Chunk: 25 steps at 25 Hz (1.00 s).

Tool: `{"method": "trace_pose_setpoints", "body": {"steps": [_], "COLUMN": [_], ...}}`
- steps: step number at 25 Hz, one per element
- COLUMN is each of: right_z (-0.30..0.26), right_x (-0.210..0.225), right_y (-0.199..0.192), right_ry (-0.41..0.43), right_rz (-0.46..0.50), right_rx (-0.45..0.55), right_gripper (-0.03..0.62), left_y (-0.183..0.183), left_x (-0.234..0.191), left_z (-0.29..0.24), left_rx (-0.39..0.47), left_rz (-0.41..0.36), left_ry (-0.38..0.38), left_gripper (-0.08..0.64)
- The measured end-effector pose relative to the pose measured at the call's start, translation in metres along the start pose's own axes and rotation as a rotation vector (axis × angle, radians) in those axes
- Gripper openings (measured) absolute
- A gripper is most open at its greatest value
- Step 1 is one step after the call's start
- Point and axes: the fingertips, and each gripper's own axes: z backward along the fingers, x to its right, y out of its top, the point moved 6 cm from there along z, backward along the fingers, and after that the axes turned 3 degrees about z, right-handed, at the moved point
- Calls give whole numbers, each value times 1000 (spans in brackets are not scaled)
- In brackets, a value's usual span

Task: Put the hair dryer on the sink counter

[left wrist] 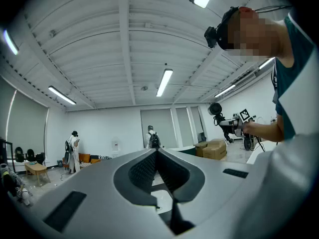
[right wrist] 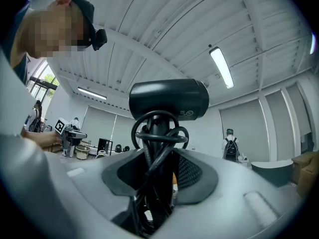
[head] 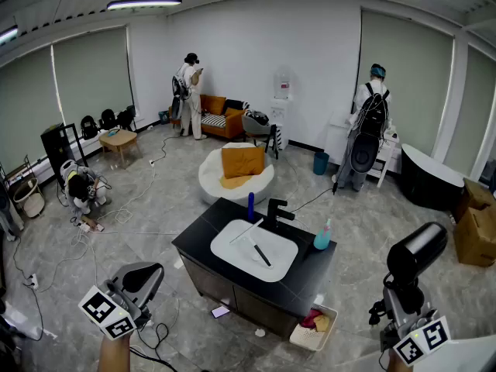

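Observation:
A black hair dryer (head: 417,253) stands upright at the lower right of the head view. My right gripper (head: 403,301) is shut on its handle, and the cord is coiled round that handle. In the right gripper view the hair dryer (right wrist: 168,100) rises from between the jaws of the right gripper (right wrist: 159,168), barrel on top. The dark sink counter (head: 310,271) with its white basin (head: 232,242) stands ahead in the middle, apart from both grippers. My left gripper (head: 146,276) hangs at the lower left, shut and empty; the left gripper (left wrist: 157,154) points up toward the ceiling.
On the counter are a black faucet (head: 277,210), a blue bottle (head: 250,205) and a teal bottle (head: 322,236); a dark stick (head: 262,255) lies in the basin. A basket (head: 314,329) and cables lie on the floor nearby. Three people, a white pouf (head: 211,178) and boxes (head: 474,225) are farther off.

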Motion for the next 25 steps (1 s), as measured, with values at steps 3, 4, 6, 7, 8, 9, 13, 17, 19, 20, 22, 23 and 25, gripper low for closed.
{"method": "trace_pose_setpoints", "body": {"steps": [3, 4, 6, 7, 8, 9, 13, 17, 19, 20, 22, 23, 25], "right_z": [1, 1, 1, 1, 1, 1, 1, 0, 0, -1, -1, -1, -1], "right_x": [2, 2, 3, 3, 3, 2, 2, 3, 3, 3, 3, 3, 4], "right_y": [-1, -1, -2, -2, -2, -2, -2, -2, -3, -3, -5, -6, -8], "right_ry": [-1, 0, 3, 4, 6, 8, 18, 28, 33, 35, 36, 35, 29], "right_rz": [-4, -5, -7, -8, -10, -12, -17, -30, -33, -34, -40, -46, -59], "right_rx": [-4, -4, -3, -3, -3, -3, 2, 14, 16, 17, 19, 20, 20], "right_gripper": [170, 170, 170, 170, 170, 170, 170, 170, 170, 170, 170, 170, 170], "left_y": [1, 1, 1, 1, 1, 1, 3, 7, 9, 10, 10, 10, 8], "left_x": [2, 3, 4, 4, 5, 6, 9, 12, 14, 14, 13, 12, 8], "left_z": [0, 0, 1, 1, 2, 3, 5, 7, 9, 10, 11, 10, 4], "left_rx": [-1, -2, -4, -5, -6, -7, -12, -24, -28, -29, -29, -29, -29], "left_rz": [-2, -2, -2, -2, -3, -4, -9, -22, -31, -36, -44, -46, -46], "left_ry": [1, 2, 5, 6, 8, 9, 14, 21, 23, 24, 26, 27, 21], "left_gripper": [6, 6, 6, 6, 6, 6, 6, 6, 6, 6, 6, 6, 6]}}
